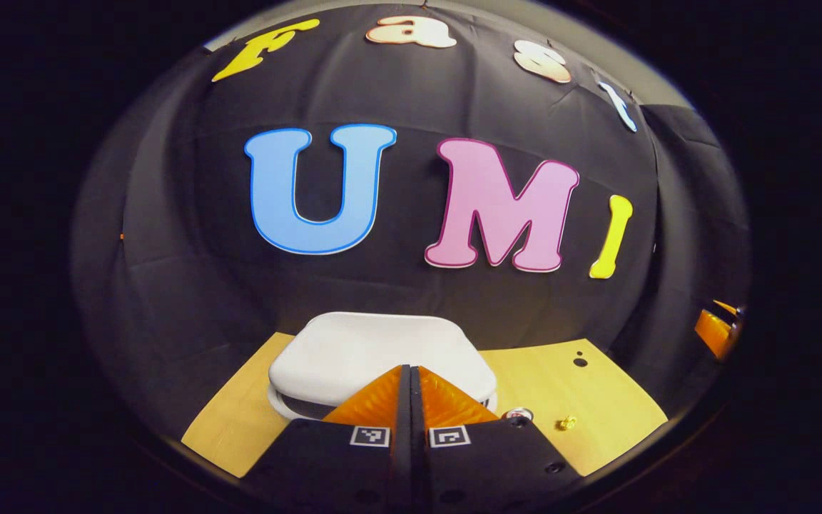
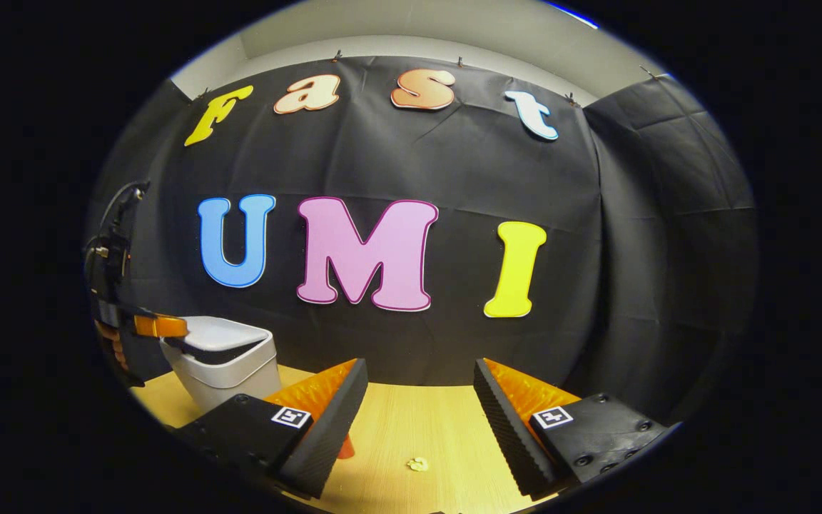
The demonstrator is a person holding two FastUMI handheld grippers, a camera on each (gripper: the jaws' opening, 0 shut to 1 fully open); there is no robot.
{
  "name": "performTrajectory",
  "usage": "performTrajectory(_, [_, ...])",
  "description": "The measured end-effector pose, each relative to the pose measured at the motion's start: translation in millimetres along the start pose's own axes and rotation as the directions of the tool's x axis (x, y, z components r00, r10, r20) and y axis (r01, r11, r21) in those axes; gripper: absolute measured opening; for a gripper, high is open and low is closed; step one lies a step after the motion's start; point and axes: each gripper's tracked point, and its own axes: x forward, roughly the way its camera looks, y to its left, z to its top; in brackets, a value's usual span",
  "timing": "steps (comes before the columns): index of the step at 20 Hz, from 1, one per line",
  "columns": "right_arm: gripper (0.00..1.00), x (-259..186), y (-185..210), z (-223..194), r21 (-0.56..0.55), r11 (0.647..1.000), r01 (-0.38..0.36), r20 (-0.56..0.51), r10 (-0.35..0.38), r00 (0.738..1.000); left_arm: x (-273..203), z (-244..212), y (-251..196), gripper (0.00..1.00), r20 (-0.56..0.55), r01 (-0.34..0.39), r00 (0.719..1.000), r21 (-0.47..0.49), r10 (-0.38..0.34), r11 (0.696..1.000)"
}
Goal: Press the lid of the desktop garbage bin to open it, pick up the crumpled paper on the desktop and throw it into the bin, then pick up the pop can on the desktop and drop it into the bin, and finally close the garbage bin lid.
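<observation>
The white desktop bin (image 1: 297,403) stands on the wooden table, its white lid (image 1: 354,350) directly before my left gripper (image 1: 411,368). That gripper is shut with nothing between its fingers, and its tips rest on the lid's near edge. In the right gripper view the left gripper (image 2: 168,327) lies on the lid (image 2: 222,332) of the bin (image 2: 229,375), and a dark gap shows under the lid. The pop can's top (image 1: 518,413) peeks out right of the bin. A small yellow crumpled paper (image 2: 418,464) lies on the table below my open, empty right gripper (image 2: 419,365).
The wooden table (image 2: 411,421) ends at the black cloth wall just behind the bin. A reddish bit of the can (image 2: 346,448) shows behind my right gripper's left finger. The paper (image 1: 566,422) lies right of the can. The right gripper (image 1: 714,332) sits at the far right edge.
</observation>
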Motion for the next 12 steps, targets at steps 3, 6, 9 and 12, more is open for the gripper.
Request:
performTrajectory(3, [0.96,-3.9,2.1,-1.8,-0.009,1.0,-0.003,-0.002,0.003,1.0,-29.6,17.4,-20.7,0.06,0.052,0.026,0.998,-0.013,-0.025,1.0])
performTrajectory(6, [0.96,-6.3,4.4,-14.2,-0.011,1.0,-0.002,-0.033,0.002,0.999,-61.1,20.3,-45.9,0.06,0.054,0.066,0.996,-0.026,-0.064,0.997])
performTrajectory(9, [0.96,-7.7,13.0,-30.3,0.021,0.999,-0.025,-0.078,0.027,0.997,-88.5,29.6,-72.3,0.07,0.108,0.101,0.989,-0.003,-0.1,0.995])
performTrajectory(12, [0.96,-5.7,17.0,-45.6,0.028,0.999,-0.038,-0.11,0.041,0.993,-104.7,27.0,-101.7,0.25,0.105,0.176,0.979,0.002,-0.176,0.984])
